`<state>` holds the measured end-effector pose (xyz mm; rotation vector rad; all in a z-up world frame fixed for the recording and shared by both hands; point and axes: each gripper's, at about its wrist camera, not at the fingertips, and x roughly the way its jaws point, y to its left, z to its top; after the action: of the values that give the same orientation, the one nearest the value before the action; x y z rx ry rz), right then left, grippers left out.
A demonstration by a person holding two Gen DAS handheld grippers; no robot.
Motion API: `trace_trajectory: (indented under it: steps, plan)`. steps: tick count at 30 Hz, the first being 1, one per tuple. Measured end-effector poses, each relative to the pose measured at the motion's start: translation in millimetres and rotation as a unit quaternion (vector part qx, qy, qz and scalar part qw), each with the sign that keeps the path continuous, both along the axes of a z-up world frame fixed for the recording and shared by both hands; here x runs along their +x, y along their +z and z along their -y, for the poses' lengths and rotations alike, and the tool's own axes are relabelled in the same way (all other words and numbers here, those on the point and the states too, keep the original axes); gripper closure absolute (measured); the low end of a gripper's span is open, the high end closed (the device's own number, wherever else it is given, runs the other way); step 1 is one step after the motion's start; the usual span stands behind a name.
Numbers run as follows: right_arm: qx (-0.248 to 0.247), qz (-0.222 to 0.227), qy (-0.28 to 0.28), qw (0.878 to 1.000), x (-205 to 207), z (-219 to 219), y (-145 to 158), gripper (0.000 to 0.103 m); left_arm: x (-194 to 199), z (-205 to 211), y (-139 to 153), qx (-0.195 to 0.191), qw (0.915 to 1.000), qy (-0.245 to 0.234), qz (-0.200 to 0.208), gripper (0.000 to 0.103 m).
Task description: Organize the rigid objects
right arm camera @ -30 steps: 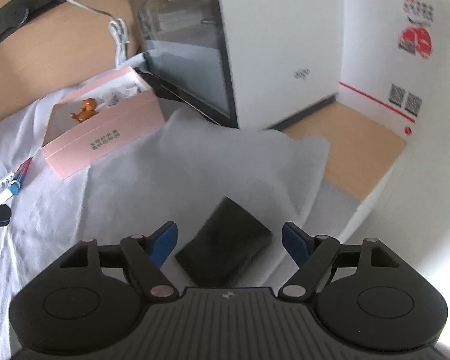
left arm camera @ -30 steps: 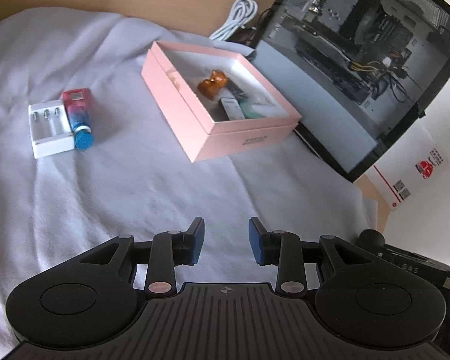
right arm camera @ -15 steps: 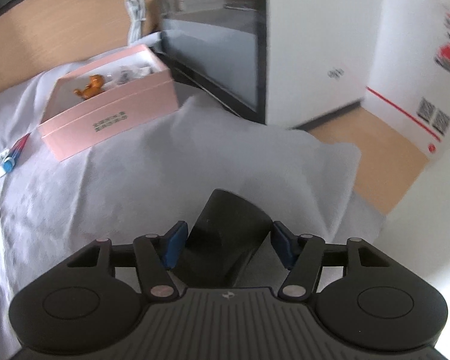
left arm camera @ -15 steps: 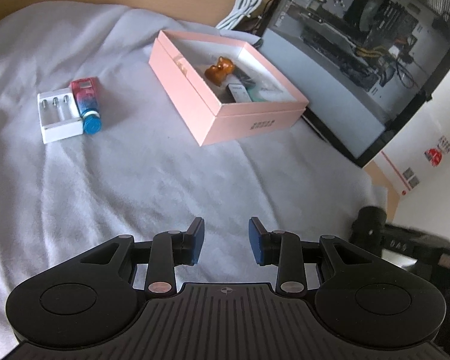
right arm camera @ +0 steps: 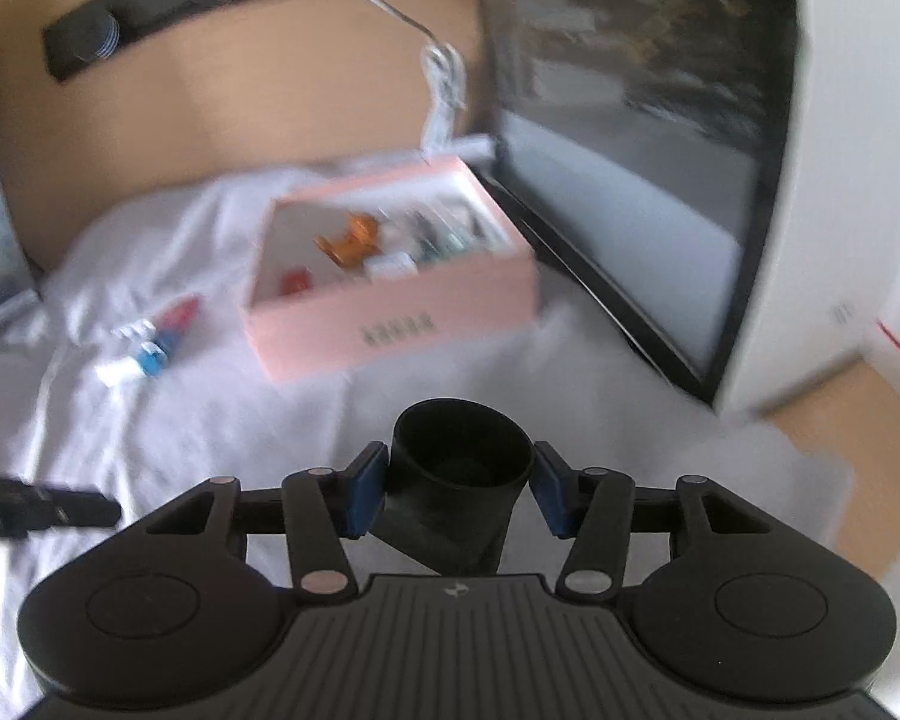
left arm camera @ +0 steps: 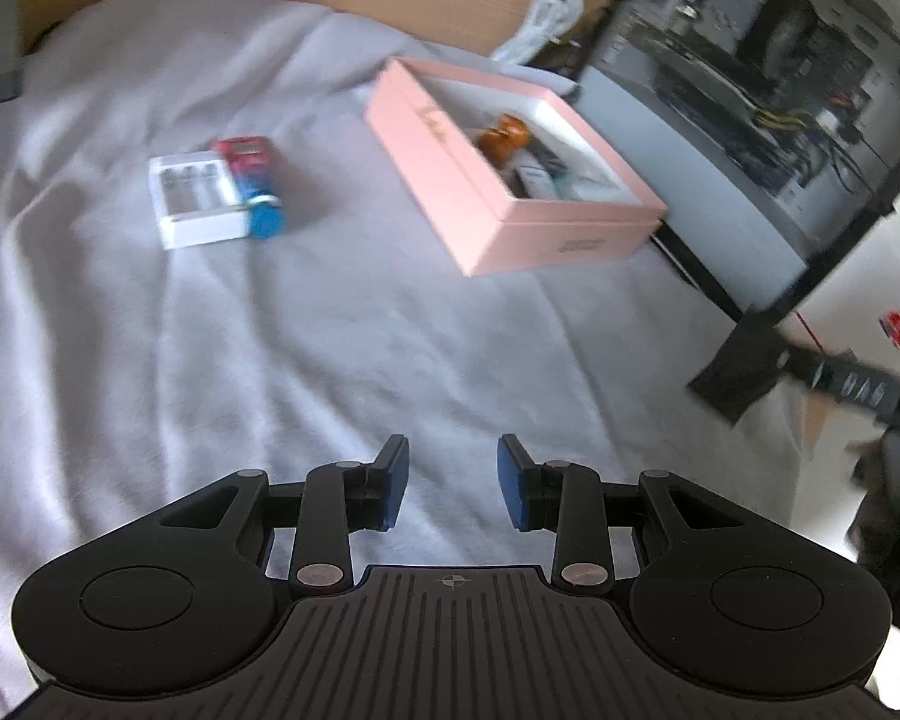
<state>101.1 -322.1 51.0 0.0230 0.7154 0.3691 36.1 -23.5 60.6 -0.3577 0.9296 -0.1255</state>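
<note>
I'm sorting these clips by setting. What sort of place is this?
Probably a home or office desk: a wooden desktop covered by a white cloth, an open-sided computer case with a coiled white cable beside it, and a pink box of small items.

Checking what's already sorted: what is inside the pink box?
Inside the pink box: an orange figurine, a small red item, a white item and a few blurred small things. The near wall covers the box floor beneath it.
</note>
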Motion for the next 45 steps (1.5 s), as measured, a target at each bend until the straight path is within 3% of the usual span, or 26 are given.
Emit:
trace_trajectory:
  steps: [11, 14, 18, 25, 26, 29, 31, 35, 41, 45]
  plan:
    - [0.020, 0.125, 0.055, 0.990, 102.2, -62.3, 63.5, 0.051, -33.3, -39.8, 1.7, 0.016, 0.9944, 0.103, -0.011, 0.068]
    - [0.027, 0.125, 0.051, 0.991, 132.7, -78.5, 66.3, 0.041, -41.7, -50.2, 2.0, 0.024, 0.9913, 0.128, -0.017, 0.068]
    - [0.021, 0.134, 0.059, 0.989, 135.8, -91.8, 61.7, 0.027, -48.0, -63.2, -1.3, 0.029, 0.9865, 0.159, -0.029, 0.068]
    - [-0.005, 0.109, 0.155, 0.982, 99.4, -143.5, 28.4, 0.026, -48.1, -79.1, 2.4, 0.041, 0.9811, 0.187, -0.029, 0.068]
    - [-0.006, 0.096, 0.176, 0.980, 94.5, -154.0, 23.0, 0.028, -48.4, -80.7, 4.2, 0.043, 0.9807, 0.189, -0.027, 0.068]
    - [-0.008, 0.052, 0.228, 0.972, 85.5, -185.3, 7.1, 0.053, -52.0, -84.9, 7.4, 0.044, 0.9802, 0.192, -0.022, 0.068]
    - [-0.009, 0.036, 0.249, 0.968, 81.9, -206.1, -1.7, 0.056, -55.6, -87.7, 6.5, 0.042, 0.9804, 0.191, -0.024, 0.068]
    - [-0.010, 0.020, 0.256, 0.966, 85.9, -244.2, -12.9, 0.060, -63.9, -94.3, 1.1, 0.035, 0.9808, 0.189, -0.031, 0.068]
    - [-0.001, -0.020, 0.202, 0.979, 127.5, -285.2, -29.7, 0.060, -70.4, -111.3, -1.8, 0.028, 0.9790, 0.199, -0.034, 0.068]
    - [0.004, -0.055, 0.204, 0.977, 143.9, -298.6, -41.5, 0.060, -72.9, -121.5, -2.5, 0.029, 0.9772, 0.207, -0.035, 0.068]
